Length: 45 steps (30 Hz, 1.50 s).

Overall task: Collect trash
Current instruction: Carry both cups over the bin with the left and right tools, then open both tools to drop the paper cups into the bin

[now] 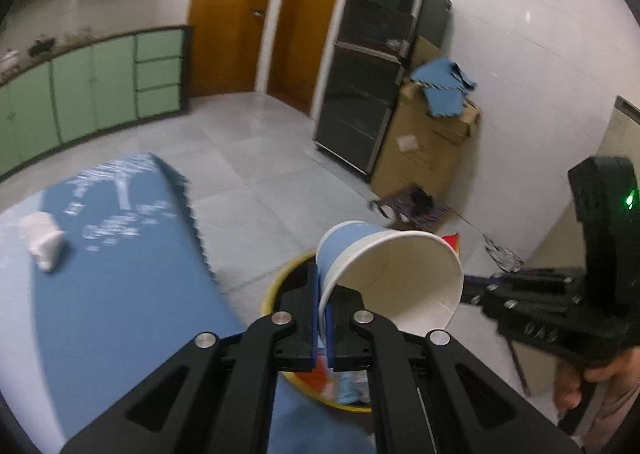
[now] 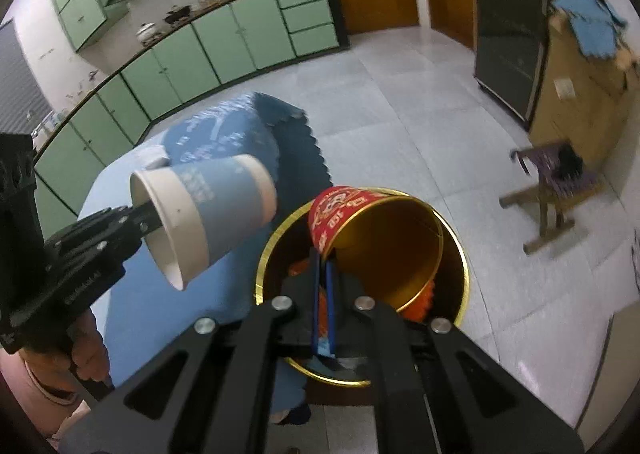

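Drop-off step, I'd say: left gripper pinches the rim of a blue paper cup, right gripper pinches a red-and-gold tub, both over the yellow-rimmed bin just off the table edge; next, let go

Ahead of you, green base cabinets run along the far wall under a cluttered worktop, with matching wall cabinets above. Two brown wooden doors stand in the corner. To their right you see a dark glass-fronted cabinet, and just beside it a cardboard box with blue cloth draped on top. A small purple stool sits on the pale tiled floor.
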Tool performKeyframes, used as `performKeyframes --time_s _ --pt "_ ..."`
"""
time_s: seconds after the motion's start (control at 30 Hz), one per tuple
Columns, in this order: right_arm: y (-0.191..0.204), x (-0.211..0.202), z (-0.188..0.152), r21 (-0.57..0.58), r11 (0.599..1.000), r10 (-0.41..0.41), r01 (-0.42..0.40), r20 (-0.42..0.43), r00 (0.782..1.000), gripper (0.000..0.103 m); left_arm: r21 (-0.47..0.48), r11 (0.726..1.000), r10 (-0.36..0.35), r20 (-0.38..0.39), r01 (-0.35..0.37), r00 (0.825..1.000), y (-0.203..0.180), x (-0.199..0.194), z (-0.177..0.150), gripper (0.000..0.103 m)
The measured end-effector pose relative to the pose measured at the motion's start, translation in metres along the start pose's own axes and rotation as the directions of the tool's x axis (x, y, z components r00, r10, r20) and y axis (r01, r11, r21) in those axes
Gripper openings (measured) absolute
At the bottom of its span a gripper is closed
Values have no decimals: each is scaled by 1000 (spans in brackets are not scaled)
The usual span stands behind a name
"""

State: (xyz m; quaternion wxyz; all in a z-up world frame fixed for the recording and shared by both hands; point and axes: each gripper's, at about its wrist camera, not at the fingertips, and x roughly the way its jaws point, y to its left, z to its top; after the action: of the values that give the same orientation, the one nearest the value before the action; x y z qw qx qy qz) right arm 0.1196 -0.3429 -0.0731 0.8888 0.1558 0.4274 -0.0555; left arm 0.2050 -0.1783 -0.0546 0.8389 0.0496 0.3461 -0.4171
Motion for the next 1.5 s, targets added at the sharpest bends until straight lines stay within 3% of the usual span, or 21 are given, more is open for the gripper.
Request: performKeyframes --time_s 0.2,0.4,0.5,0.53,0.63,0.8,1.03,1.17,1.5 --pt "-33 19 -11 58 998 8 -5 -42 999 7 -18 998 -55 -107 54 993 -18 46 -3 3" --pt "-47 25 -13 83 996 -14 19 -59 998 25 -50 998 -54 -172 46 984 -7 73 -7 20" --pt "-51 20 -15 90 996 -24 29 -54 998 26 -42 998 -42 -179 35 983 -4 72 -10 22" --pt "-52 19 -15 93 995 -28 33 -51 998 27 -38 999 -35 -182 29 983 -4 72 -11 27" --pt "-52 15 -16 92 995 -41 45 -45 998 33 -35 999 -19 -168 13 986 -3 65 -9 46" --pt "-40 9 -13 69 996 -62 63 -20 998 47 -17 1000 18 -133 -21 991 -2 46 -6 46" --pt "-27 -9 -8 52 994 -94 92 41 995 67 1 998 58 -58 -58 997 -2 12 -1 56" --pt "-23 -18 -6 51 994 -98 95 64 993 71 -2 997 78 -10 -78 997 1 -9 1 60" --pt "-15 -34 -3 59 995 -87 80 111 990 81 -9 995 99 23 -99 995 3 -28 6 66"
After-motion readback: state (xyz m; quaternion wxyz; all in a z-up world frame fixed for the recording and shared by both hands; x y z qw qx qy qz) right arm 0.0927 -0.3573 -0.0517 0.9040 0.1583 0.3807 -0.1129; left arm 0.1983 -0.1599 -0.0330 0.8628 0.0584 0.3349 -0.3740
